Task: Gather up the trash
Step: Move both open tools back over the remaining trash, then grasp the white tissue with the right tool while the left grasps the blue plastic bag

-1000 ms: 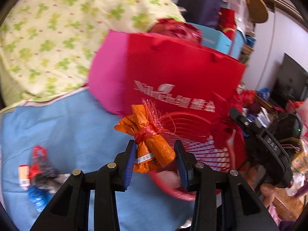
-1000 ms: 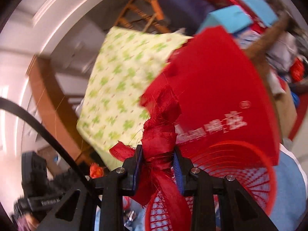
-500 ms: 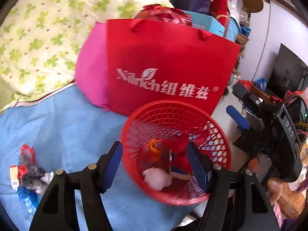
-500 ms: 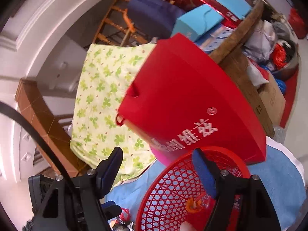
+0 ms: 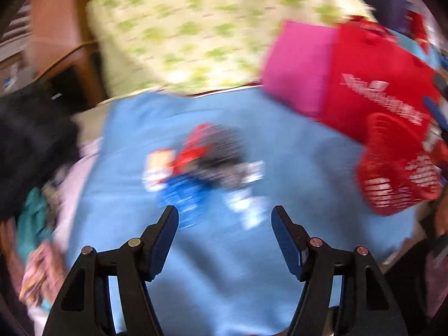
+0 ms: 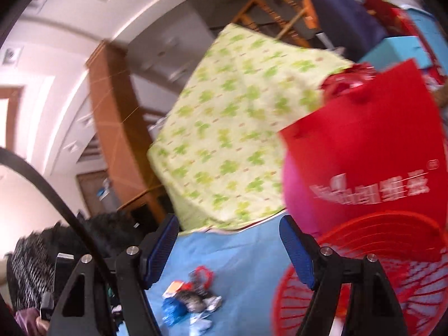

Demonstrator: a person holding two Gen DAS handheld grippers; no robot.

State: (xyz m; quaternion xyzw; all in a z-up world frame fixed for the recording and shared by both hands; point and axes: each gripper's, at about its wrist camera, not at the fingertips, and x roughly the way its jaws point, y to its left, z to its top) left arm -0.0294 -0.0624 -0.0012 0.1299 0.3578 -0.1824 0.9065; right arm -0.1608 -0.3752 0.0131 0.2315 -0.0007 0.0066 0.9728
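Note:
A heap of crumpled wrappers (image 5: 205,165), red, blue, white and grey, lies on the blue cloth (image 5: 294,145); the left wrist view is blurred by motion. My left gripper (image 5: 224,224) hangs open just short of the heap, nothing between its fingers. A red mesh basket (image 5: 397,168) stands at the right. In the right wrist view the wrappers (image 6: 190,299) lie low at the centre and the basket (image 6: 392,252) sits at the lower right. My right gripper (image 6: 229,238) is open and empty, pointing level over the cloth.
A red paper bag (image 5: 375,89) with white lettering and a pink bag (image 5: 296,67) stand behind the basket. A green clover-print bundle (image 5: 210,28) fills the back. Dark clothing and mixed items (image 5: 33,151) crowd the cloth's left edge. Wooden furniture (image 6: 112,128) rises behind.
Both grippers opened: the orange wrapper and the red mesh dropped into the basket. The left gripper has swung left and down toward the wrapper heap; the right gripper has swung left, off the basket.

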